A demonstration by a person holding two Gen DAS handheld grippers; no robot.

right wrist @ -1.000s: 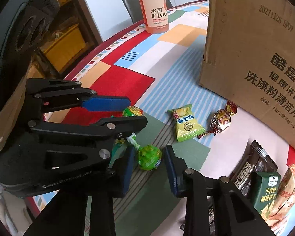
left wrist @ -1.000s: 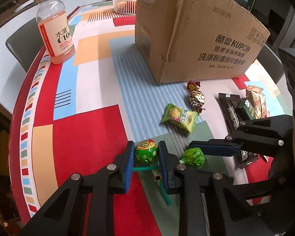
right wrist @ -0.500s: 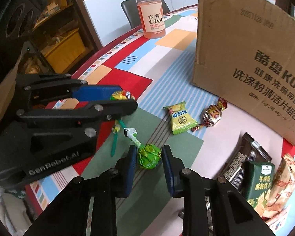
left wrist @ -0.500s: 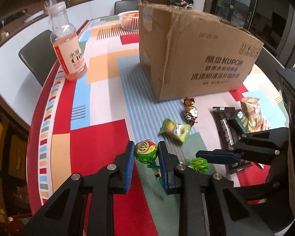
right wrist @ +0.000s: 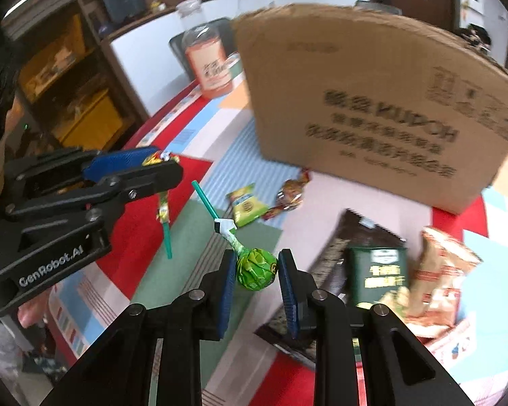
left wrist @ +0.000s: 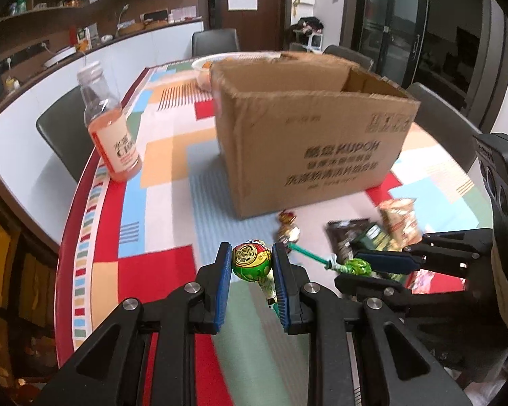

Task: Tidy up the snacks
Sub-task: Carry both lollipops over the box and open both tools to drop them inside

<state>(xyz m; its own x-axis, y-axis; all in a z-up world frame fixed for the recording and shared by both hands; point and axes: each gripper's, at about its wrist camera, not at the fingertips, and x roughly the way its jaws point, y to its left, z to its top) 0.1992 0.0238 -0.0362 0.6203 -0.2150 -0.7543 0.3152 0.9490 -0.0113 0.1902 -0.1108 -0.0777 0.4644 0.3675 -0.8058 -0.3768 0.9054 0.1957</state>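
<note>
We see a cardboard box (left wrist: 308,135) standing open-topped on the far part of the patterned table (left wrist: 166,155); from the left wrist view we look just over its rim, but its inside stays out of sight, so we cannot tell what it holds. Behind the box a pale bowl (left wrist: 213,62) shows something orange in it, too blurred to name. To the left stands a drink bottle (left wrist: 110,128), roughly two thirds full of pink liquid. Our left gripper (left wrist: 250,264) has its blue pads pressed on the red-and-green lollipop (left wrist: 251,262), held clear above the tablecloth with its stick hanging down toward us. Our right gripper (right wrist: 255,270) clamps the green lollipop (right wrist: 255,269), whose white collar and teal stick point up and to the left. In the left wrist view the right gripper (left wrist: 372,267) appears at the right with that green sweet (left wrist: 357,266) at its tip. The right wrist view adds what the other hides or blurs: the left gripper (right wrist: 155,162) from the side, a green-yellow candy packet (right wrist: 245,204) and a twisted foil candy (right wrist: 289,196) lying near the box, then a dark wrapper (right wrist: 342,253), a dark green pouch (right wrist: 379,275) and a tan snack bag (right wrist: 440,277) at the near right, overlapping one another.
</note>
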